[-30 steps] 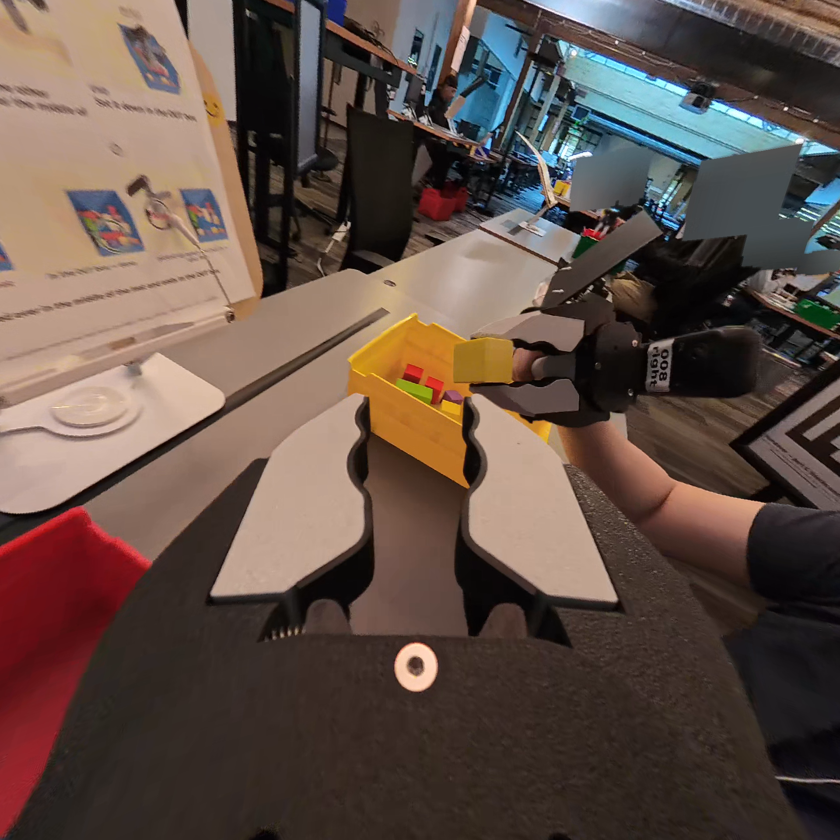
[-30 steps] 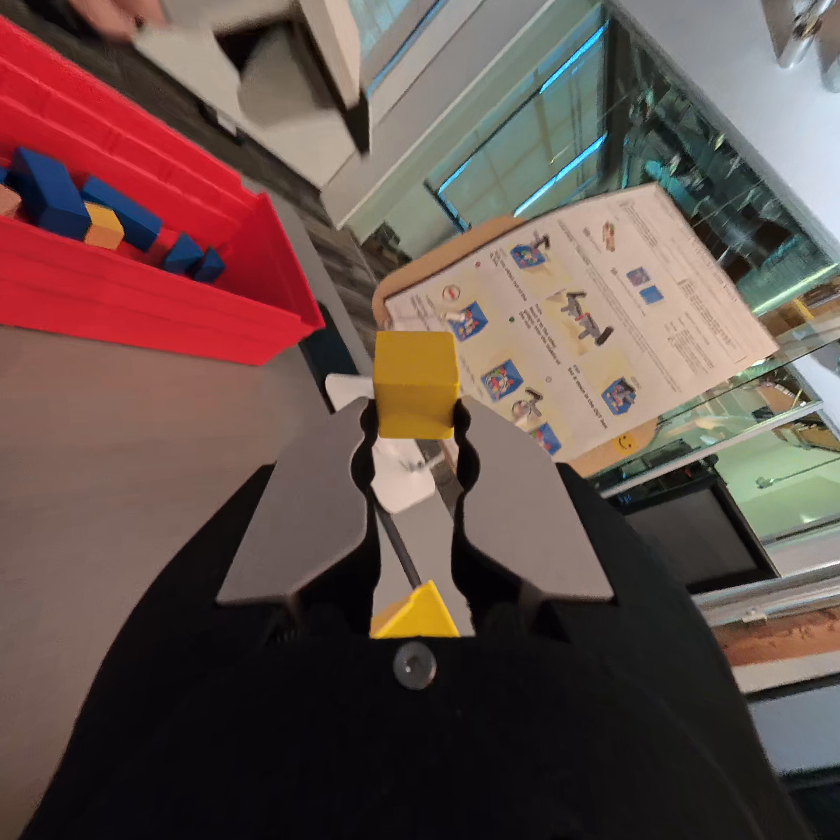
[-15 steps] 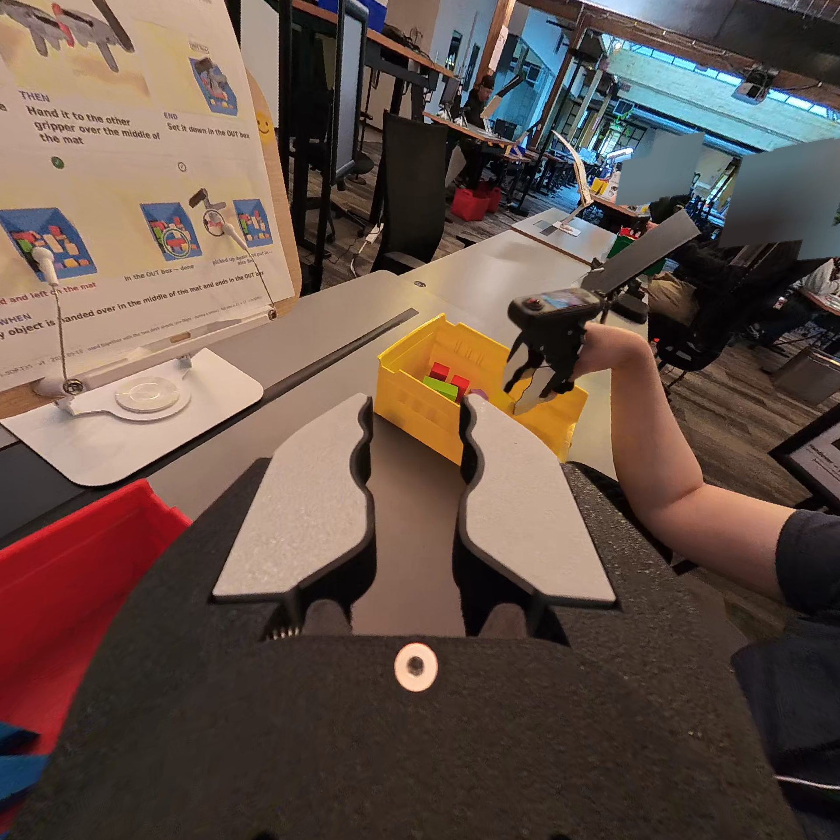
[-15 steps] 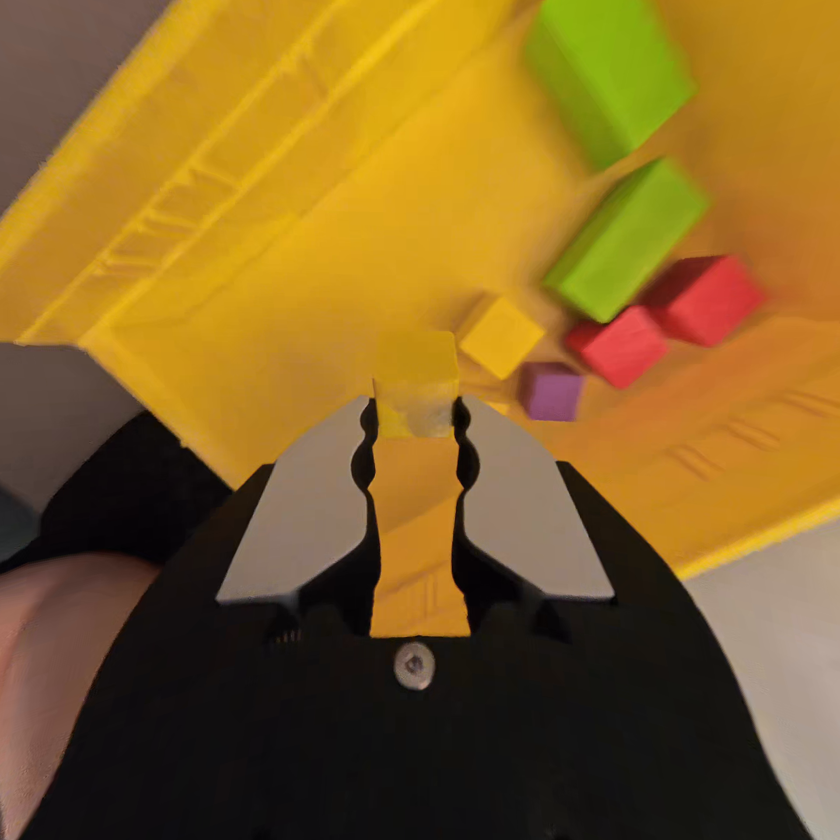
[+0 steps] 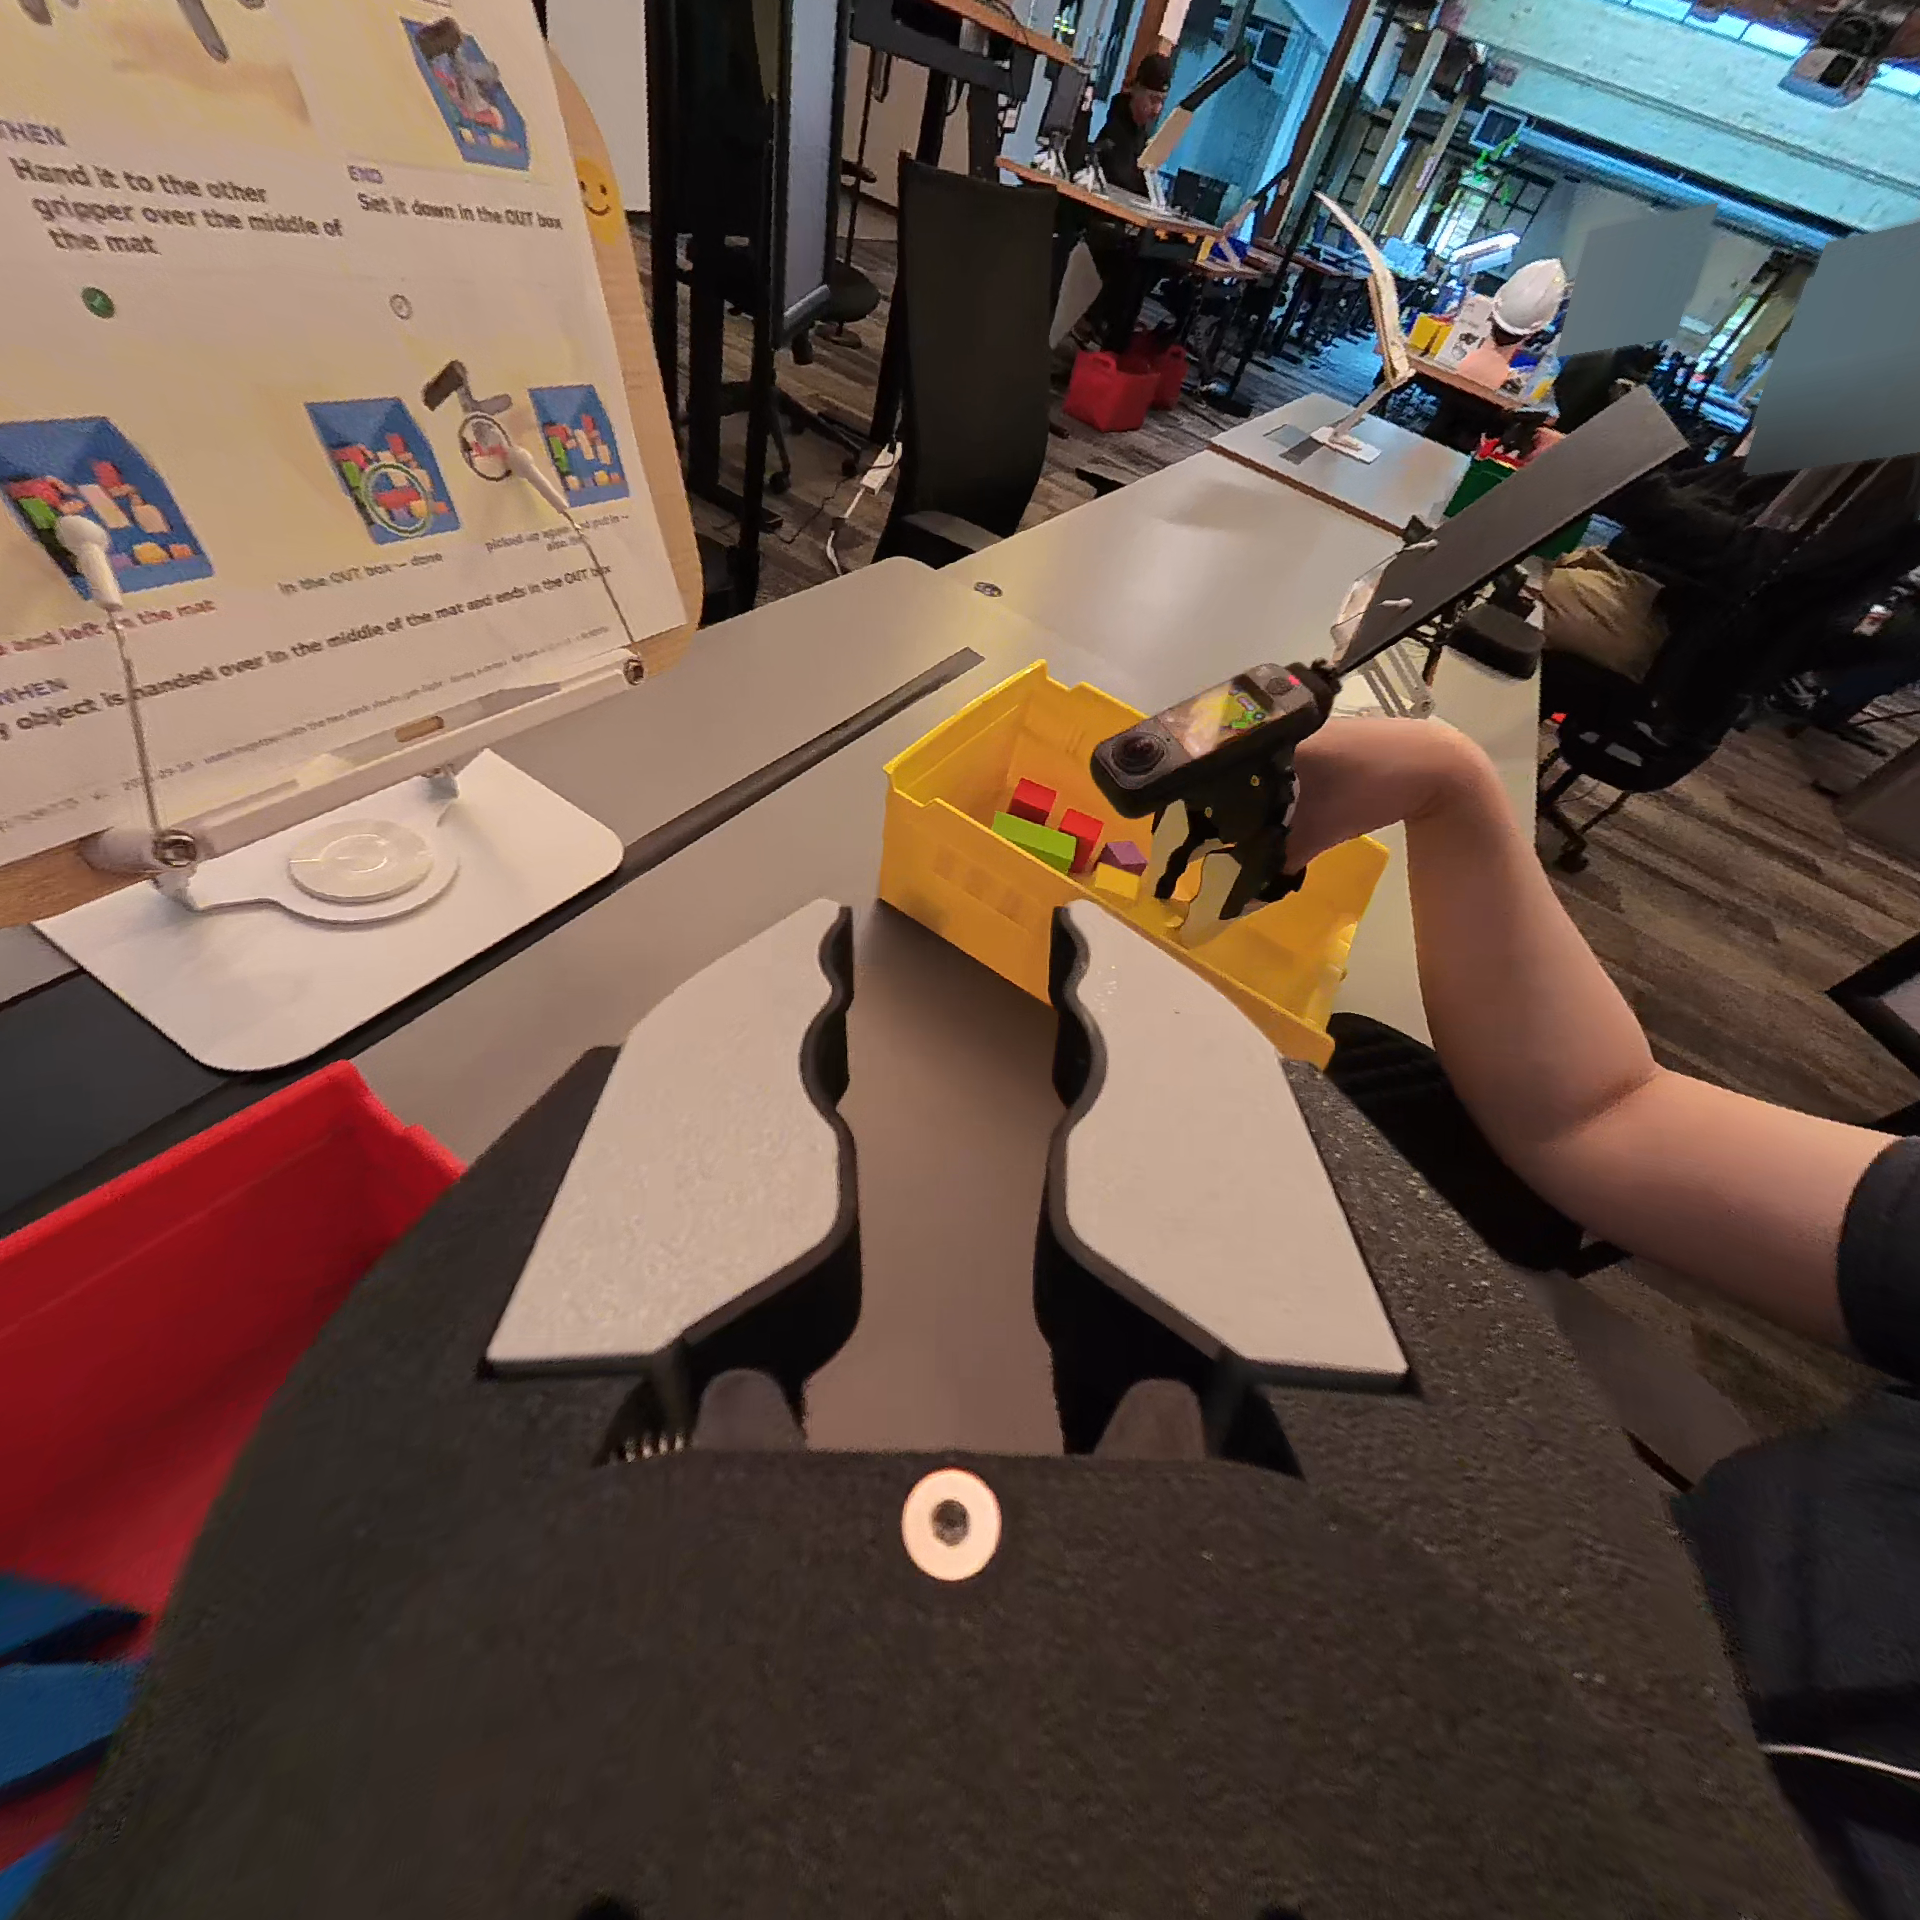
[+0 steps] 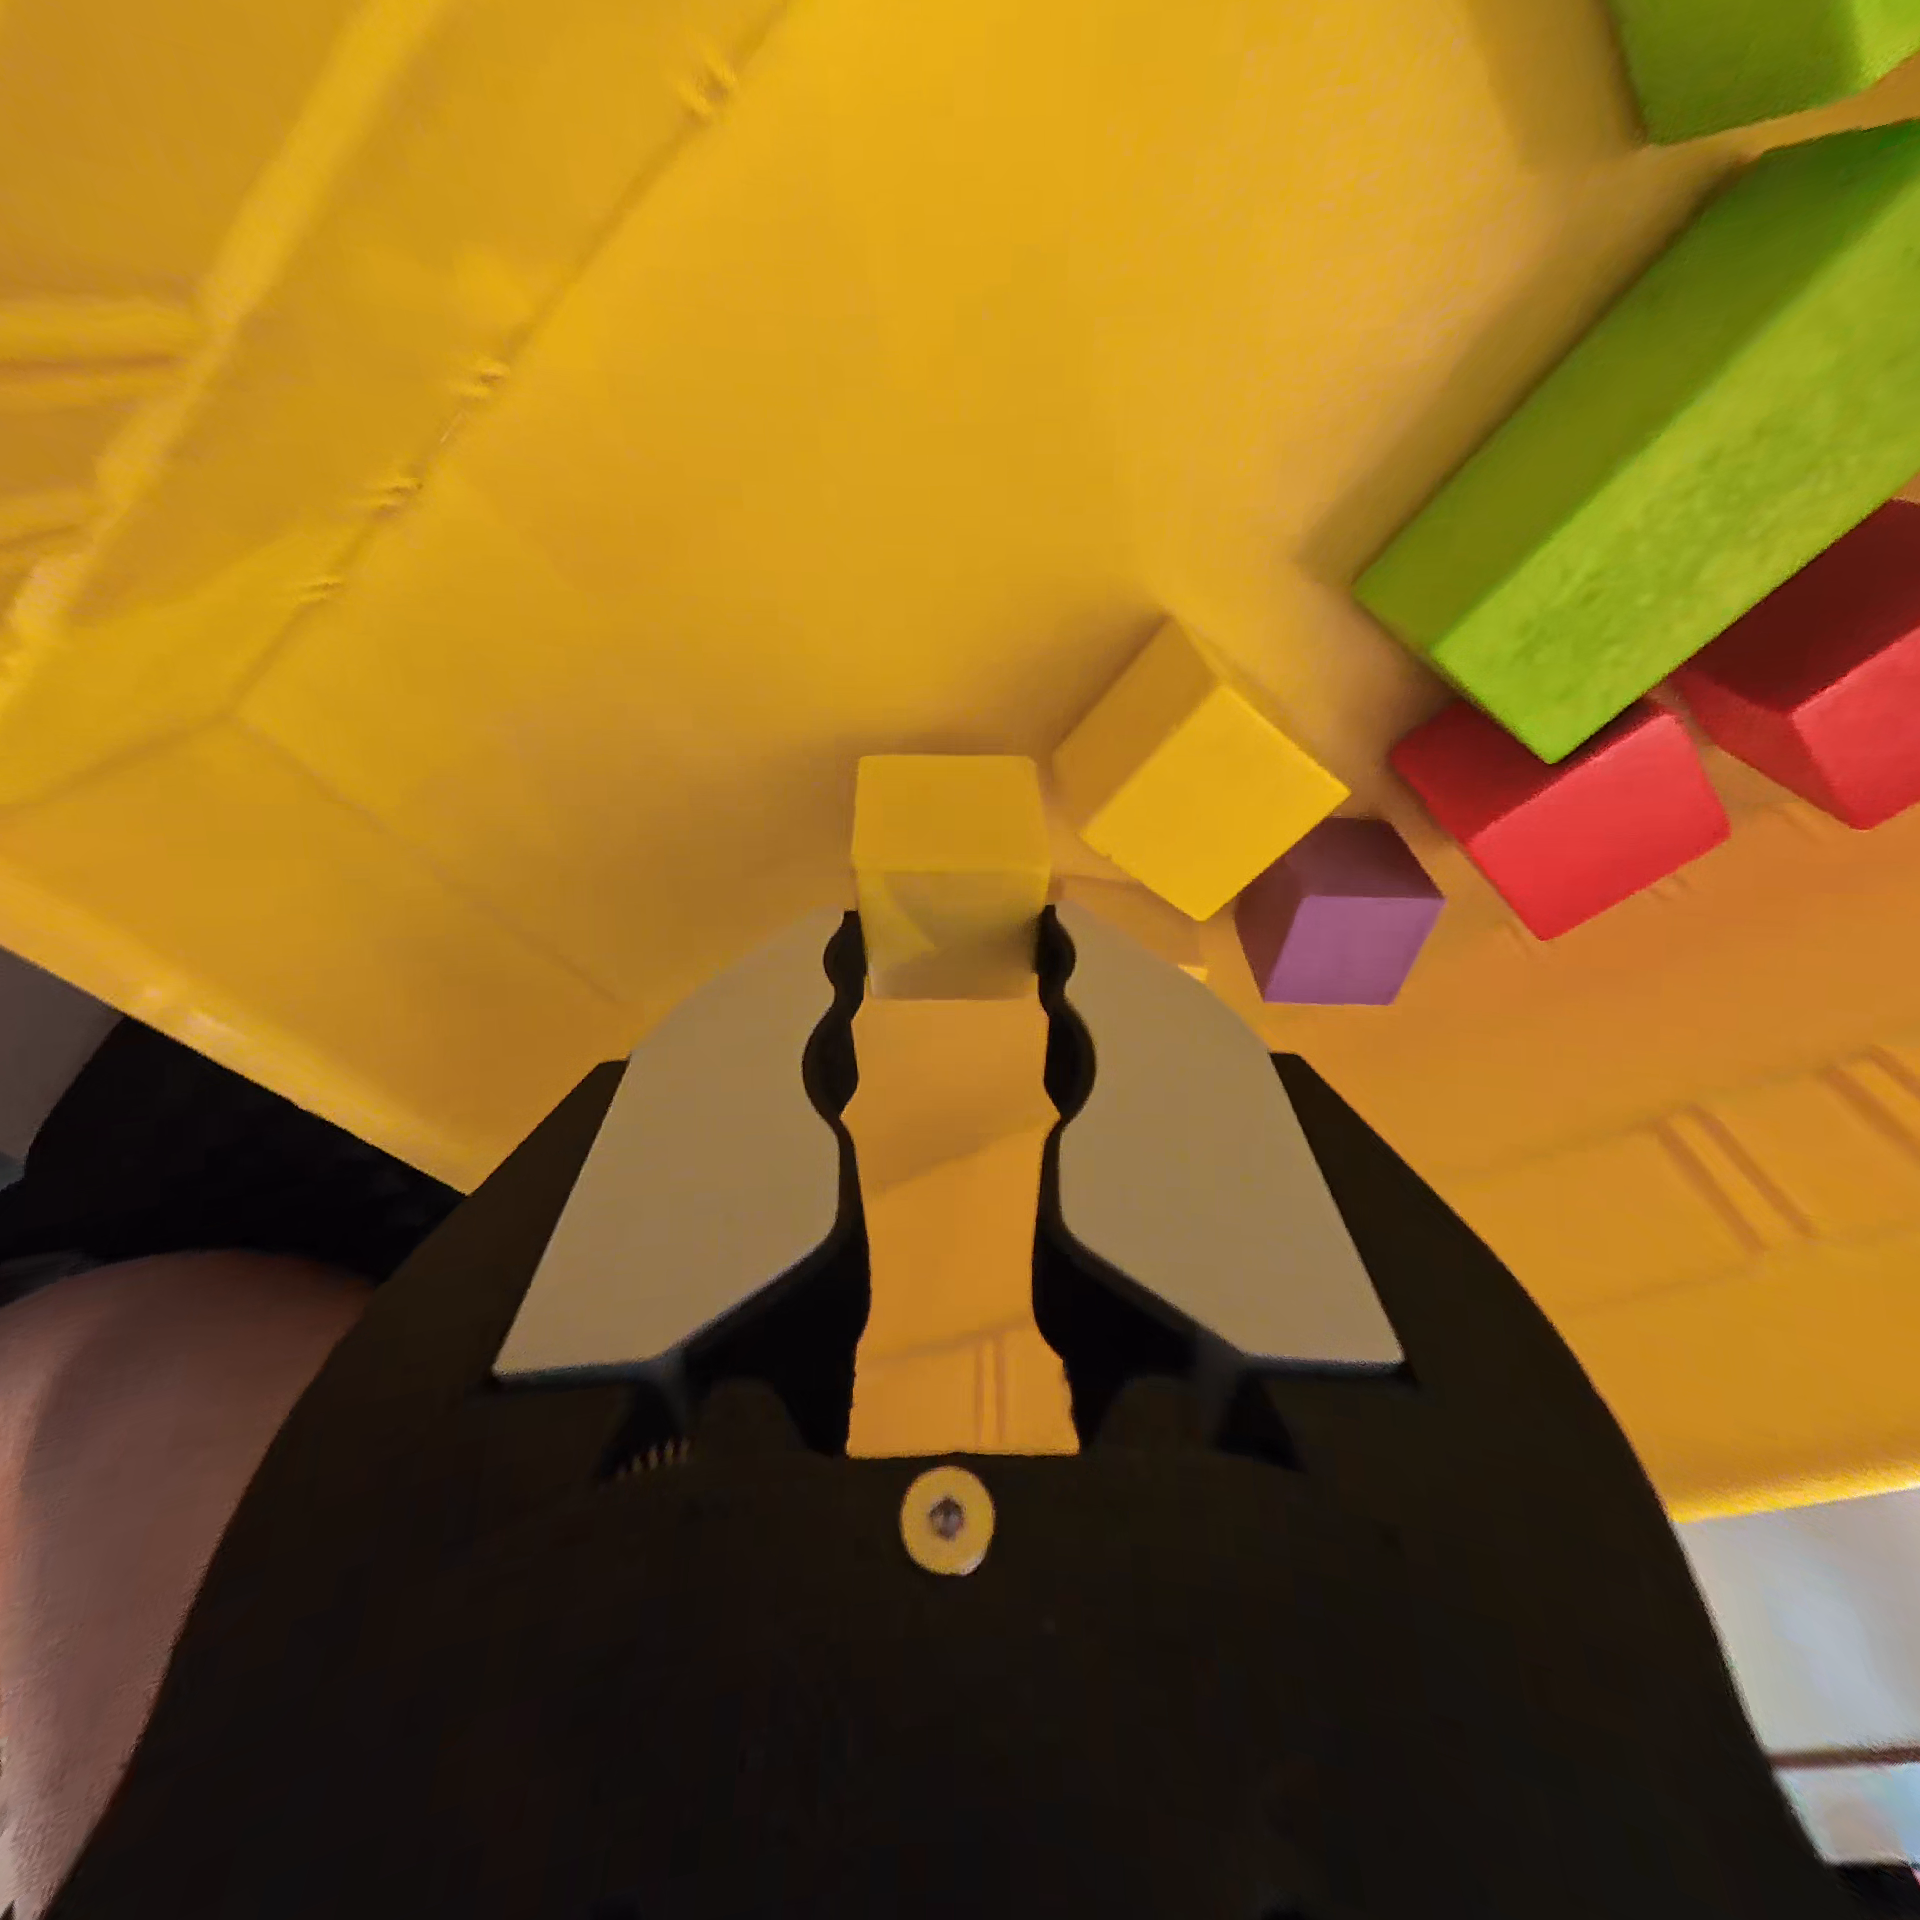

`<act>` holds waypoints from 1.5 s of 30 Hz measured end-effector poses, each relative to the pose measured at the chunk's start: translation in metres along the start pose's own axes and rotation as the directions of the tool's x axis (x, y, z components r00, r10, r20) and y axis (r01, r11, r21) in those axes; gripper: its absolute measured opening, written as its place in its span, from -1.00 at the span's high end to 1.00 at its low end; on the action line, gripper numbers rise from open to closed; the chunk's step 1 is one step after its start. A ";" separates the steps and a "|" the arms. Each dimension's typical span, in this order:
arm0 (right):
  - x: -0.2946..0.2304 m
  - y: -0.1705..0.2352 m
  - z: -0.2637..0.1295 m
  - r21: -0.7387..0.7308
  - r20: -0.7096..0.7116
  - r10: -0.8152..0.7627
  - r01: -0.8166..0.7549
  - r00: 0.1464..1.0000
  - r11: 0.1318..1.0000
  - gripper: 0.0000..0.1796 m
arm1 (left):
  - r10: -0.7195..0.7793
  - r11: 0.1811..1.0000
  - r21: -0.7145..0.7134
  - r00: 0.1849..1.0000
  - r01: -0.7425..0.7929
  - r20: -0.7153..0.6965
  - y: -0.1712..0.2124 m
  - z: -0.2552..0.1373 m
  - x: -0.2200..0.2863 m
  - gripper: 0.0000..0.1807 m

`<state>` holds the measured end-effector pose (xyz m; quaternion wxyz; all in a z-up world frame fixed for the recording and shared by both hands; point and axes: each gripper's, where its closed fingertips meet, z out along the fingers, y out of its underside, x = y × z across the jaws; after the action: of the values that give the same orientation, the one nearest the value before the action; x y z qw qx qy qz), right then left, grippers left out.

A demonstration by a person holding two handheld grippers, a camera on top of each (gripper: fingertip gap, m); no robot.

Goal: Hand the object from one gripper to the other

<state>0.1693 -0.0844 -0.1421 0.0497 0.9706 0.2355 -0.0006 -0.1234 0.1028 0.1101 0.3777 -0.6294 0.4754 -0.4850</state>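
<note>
The right gripper (image 6: 948,925) points down into the yellow bin (image 6: 644,436), its fingertips clamped on a yellow cube (image 6: 948,868) held low over the bin floor; whether the cube touches the floor cannot be told. Just beside the cube, inside the bin, lie a second yellow cube (image 6: 1205,790), a purple cube (image 6: 1340,920), two red blocks (image 6: 1569,821) and a green block (image 6: 1662,540); another green piece is cut off at the frame's top corner. Motion blur softens the bin's ribbed walls.

From the left wrist view, the right gripper (image 5: 1210,914) dips inside the yellow bin (image 5: 966,883), its tips and the cube hidden behind the bin's contents and its own body. The left gripper (image 5: 951,935) hovers near the bin's near wall with its fingers spread apart and nothing between them. On the far side from the bin, a red bin (image 5: 208,1278) is cut off by the frame edge and partly covered by the gripper body; an instruction sheet (image 5: 281,343) stands on a white stand (image 5: 343,914) beyond it.
</note>
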 end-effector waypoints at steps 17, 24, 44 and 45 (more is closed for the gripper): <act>0.007 -0.002 -0.006 0.012 -0.047 0.066 -0.066 0.997 0.998 0.59 | 0.019 0.936 -0.323 0.895 0.141 0.446 0.065 -0.057 -0.106 0.61; 0.016 0.008 -0.047 0.145 -0.173 0.125 -0.100 0.977 0.984 0.57 | 0.080 0.815 -0.471 0.740 0.337 0.668 0.131 -0.060 -0.192 0.62; 0.011 0.004 -0.059 0.169 -0.223 0.090 -0.052 0.971 0.984 0.57 | 0.152 0.722 -0.554 0.686 0.414 0.712 0.208 -0.045 -0.265 0.49; 0.010 0.004 -0.059 0.168 -0.222 0.088 -0.051 0.971 0.984 0.57 | 0.149 0.720 -0.553 0.685 0.419 0.713 0.209 -0.046 -0.265 0.50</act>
<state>0.1786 -0.0773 -0.0834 -0.0563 0.9727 0.2046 0.0937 -0.2365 0.3031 -0.1407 0.2339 -0.8946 0.3801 -0.0201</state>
